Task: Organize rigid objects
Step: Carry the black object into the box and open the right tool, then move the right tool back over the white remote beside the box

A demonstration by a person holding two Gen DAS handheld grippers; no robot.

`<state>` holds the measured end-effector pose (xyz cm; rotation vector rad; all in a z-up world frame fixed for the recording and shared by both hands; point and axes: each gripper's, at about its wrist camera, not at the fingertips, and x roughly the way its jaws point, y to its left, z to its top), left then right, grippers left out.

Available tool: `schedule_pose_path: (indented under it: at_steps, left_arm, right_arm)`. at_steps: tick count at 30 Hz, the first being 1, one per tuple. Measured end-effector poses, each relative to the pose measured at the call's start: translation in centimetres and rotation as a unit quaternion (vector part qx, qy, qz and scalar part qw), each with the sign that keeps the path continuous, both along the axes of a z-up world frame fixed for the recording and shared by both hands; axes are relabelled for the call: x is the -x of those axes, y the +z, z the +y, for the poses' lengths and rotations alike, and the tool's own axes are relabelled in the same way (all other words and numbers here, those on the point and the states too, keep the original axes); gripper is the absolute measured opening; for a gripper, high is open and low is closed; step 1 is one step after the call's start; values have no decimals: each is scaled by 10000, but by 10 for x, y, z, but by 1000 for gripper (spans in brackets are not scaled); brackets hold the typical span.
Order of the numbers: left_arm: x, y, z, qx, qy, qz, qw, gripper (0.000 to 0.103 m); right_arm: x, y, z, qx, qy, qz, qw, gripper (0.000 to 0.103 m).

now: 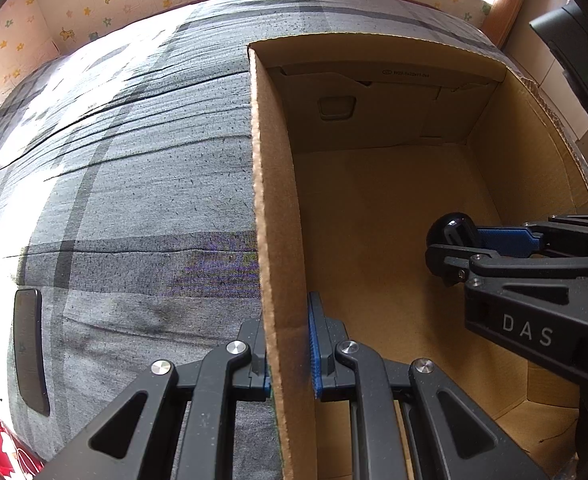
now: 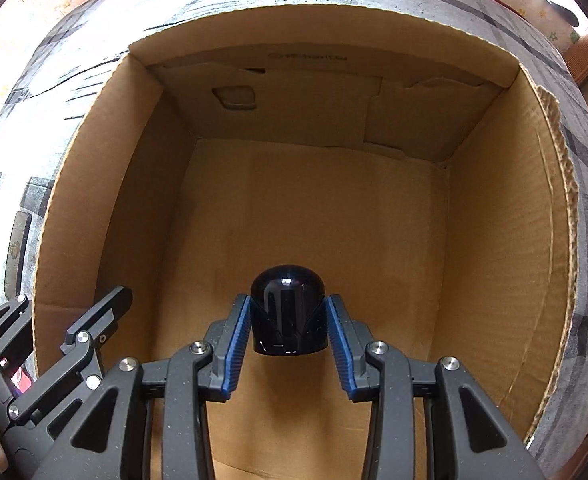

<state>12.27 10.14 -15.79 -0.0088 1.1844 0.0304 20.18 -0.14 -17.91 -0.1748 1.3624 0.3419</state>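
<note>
Left of the cardboard box (image 1: 374, 208), a flat dark slab (image 1: 29, 352) waits while your left gripper (image 1: 289, 360) pinches its wall and your right gripper (image 2: 288, 332) clasps a glossy black dome (image 2: 287, 312) inside; next, lower and release.

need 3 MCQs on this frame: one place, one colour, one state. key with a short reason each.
1. Where is the left gripper?
A. Clamped on the cardboard box's side wall
B. Flat on the bed cover
C. Around the dark object

2. What colour is the rounded object in the right gripper?
A. White
B. Glossy black
C. Red

3. What state is the right gripper in?
A. Open and free
B. Shut on the rounded object
C. Shut on the box wall

Key:
1 A: its pads sit either side of the box wall.
2 B: it shines black between the blue pads.
3 B: both pads press its sides, above the box floor.
</note>
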Motion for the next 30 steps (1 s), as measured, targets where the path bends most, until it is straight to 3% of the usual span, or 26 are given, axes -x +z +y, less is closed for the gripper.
schedule_pose_path:
  at_steps: [10,14,30]
  left_arm:
    - [-1,0,0,-15,1,1,10000,15]
    - [-1,-1,-1,-38,7,7,10000,15]
    - [0,-3,-1,-57,7,5,10000,15]
  right_arm:
    - [-6,-3,-6,-129,-5,15,9999,43]
    - [-2,5,-8,-157,-80,-51,9998,56]
    - [24,48,-22,-149,-114,-421,9989,59]
